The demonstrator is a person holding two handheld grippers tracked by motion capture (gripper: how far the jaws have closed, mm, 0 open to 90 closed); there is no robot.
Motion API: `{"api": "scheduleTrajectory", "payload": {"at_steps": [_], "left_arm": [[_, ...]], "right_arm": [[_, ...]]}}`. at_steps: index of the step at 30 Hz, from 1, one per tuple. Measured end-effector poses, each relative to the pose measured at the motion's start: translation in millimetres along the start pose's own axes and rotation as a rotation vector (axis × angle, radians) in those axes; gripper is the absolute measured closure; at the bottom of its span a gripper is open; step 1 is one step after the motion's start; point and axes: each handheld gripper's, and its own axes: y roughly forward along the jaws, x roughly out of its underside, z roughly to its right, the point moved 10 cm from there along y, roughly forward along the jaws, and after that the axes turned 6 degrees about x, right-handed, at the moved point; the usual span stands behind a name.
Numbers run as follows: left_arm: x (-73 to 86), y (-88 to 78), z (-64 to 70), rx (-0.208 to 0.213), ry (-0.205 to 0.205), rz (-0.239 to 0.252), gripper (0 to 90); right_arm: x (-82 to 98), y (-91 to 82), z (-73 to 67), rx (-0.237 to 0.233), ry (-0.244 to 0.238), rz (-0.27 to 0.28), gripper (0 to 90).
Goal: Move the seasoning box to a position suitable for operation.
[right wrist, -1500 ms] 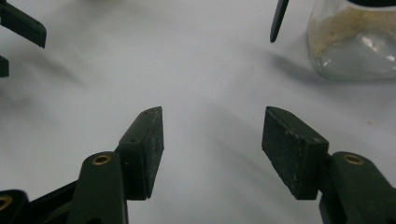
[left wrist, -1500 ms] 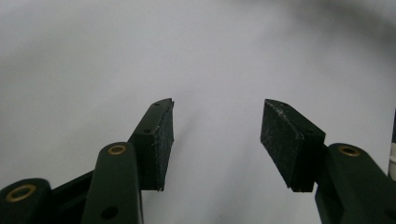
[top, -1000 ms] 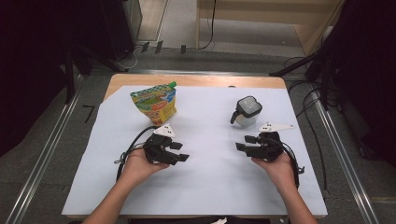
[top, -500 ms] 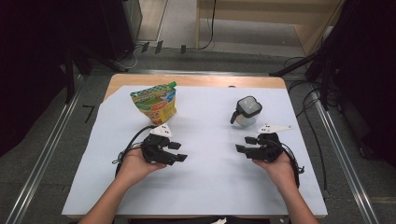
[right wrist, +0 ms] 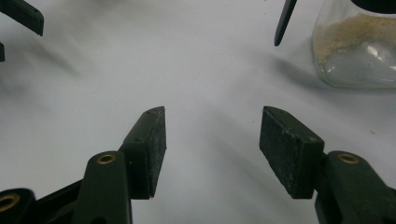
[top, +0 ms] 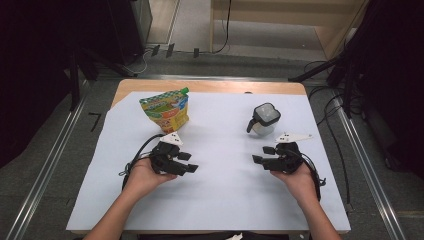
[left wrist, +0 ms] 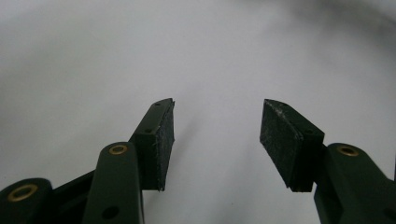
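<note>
My left gripper (top: pixel 189 163) (left wrist: pixel 217 135) rests low over the white sheet (top: pixel 225 200), held in a hand, jaws open and pointing right with only bare sheet between them. My right gripper (top: pixel 262 155) (right wrist: pixel 212 144) faces it from the right, open and empty; its jaws have just been opening a little. A yellow-green snack pouch (top: pixel 165 110) stands behind the left gripper. A clear jar (top: pixel 264 120) (right wrist: pixel 359 51) with a dark lid and pale powder inside stands just beyond the right gripper, apart from it.
The sheet covers a wooden table (top: pixel 210 86) whose far edge shows bare. Metal rails (top: pixel 365 165) run along both sides on the floor, and cables (top: pixel 325 95) lie at the right. Tips of the left gripper's jaws (right wrist: pixel 23 16) show in the right gripper view.
</note>
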Motion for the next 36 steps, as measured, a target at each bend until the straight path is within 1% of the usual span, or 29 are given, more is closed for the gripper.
{"api": "scheduleTrajectory", "payload": {"at_steps": [4, 7, 12, 14, 17, 18, 19, 20, 21, 24, 26, 29, 30, 33, 35, 36], "left_arm": [[-0.9, -0.9, 0.5, 0.009, -0.003, 0.008, 45.5], [-1.5, -1.5, 1.4, 0.021, -0.014, 0.014, 45.6], [-3.3, -2.5, 3.9, 0.032, -0.015, 0.033, 46.7], [-3.2, -2.9, 4.2, 0.029, -0.015, 0.037, 46.8], [-2.6, -3.7, 4.6, 0.034, -0.025, 0.038, 47.2], [-2.2, -4.0, 4.7, 0.031, -0.031, 0.041, 47.3], [-1.7, -4.9, 4.3, 0.027, -0.024, 0.043, 47.2], [-1.4, -5.6, 3.8, 0.018, -0.022, 0.046, 46.7], [-1.1, -6.4, 3.7, 0.016, -0.026, 0.049, 46.4], [-0.8, -9.7, 4.3, 0.024, -0.038, 0.064, 47.1], [0.2, -12.0, 4.0, 0.018, -0.039, 0.069, 47.1], [3.1, -14.3, 2.9, 0.01, -0.046, 0.072, 46.9], [4.0, -14.7, 2.7, 0.008, -0.052, 0.074, 46.8], [7.3, -16.6, 1.6, 0.003, -0.054, 0.07, 46.8], [9.1, -17.6, 1.5, 0.002, -0.055, 0.069, 46.9], [10.0, -18.2, 1.4, -0.002, -0.057, 0.069, 46.9]], "right_arm": [[-0.4, -0.9, 1.1, 0.005, -0.001, -0.003, 41.5], [-1.1, -2.0, 2.5, 0.012, -0.008, 0.001, 41.3], [-1.2, -3.4, 7.5, 0.02, 0.001, -0.001, 41.9], [-2.9, -4.8, 11.9, 0.031, 0.003, 0.007, 41.9], [-5.8, -7.3, 18.4, 0.048, 0.007, 0.018, 41.8], [-6.8, -7.7, 21.0, 0.053, 0.007, 0.024, 41.9], [-7.0, -8.2, 22.6, 0.055, 0.016, 0.02, 42.3], [-7.7, -8.1, 24.4, 0.054, 0.013, 0.022, 42.7], [-7.7, -8.3, 25.8, 0.059, 0.015, 0.017, 42.7], [-8.5, -8.3, 33.4, 0.082, 0.007, 0.02, 42.4], [-9.5, -8.2, 40.9, 0.105, 0.009, 0.026, 41.6], [-13.1, -7.4, 53.7, 0.14, 0.031, 0.045, 38.5], [-14.3, -7.1, 58.0, 0.149, 0.046, 0.048, 38.4], [-19.0, -4.7, 67.0, 0.161, 0.065, 0.037, 40.3], [-23.8, -3.5, 70.1, 0.164, 0.065, 0.051, 39.9], [-25.8, -2.9, 71.0, 0.162, 0.073, 0.057, 38.8]]}}
